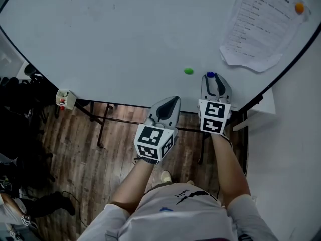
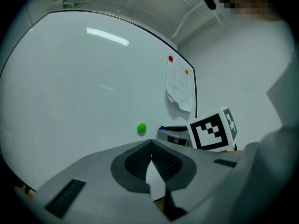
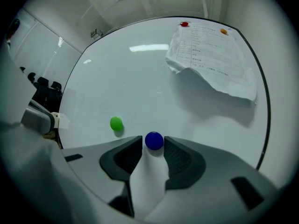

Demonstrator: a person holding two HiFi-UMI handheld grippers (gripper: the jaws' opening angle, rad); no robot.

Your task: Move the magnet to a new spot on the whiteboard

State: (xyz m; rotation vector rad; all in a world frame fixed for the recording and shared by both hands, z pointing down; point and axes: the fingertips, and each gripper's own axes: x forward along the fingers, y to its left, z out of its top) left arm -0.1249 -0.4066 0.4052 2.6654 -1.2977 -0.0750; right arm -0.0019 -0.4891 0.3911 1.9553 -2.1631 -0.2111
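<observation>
A blue round magnet sticks to the whiteboard near its lower edge. In the right gripper view this blue magnet lies between the tips of my right gripper, which is open, with a thin gap on each side. A green magnet sits just left of it, also seen in the right gripper view. My left gripper hangs below the board's edge, off the board. Its jaws meet at the tips, with nothing in them.
A sheet of printed paper hangs at the board's right, pinned by an orange magnet and a red magnet. A small box is fixed at the board's lower left edge. The board's stand legs rise from a wooden floor.
</observation>
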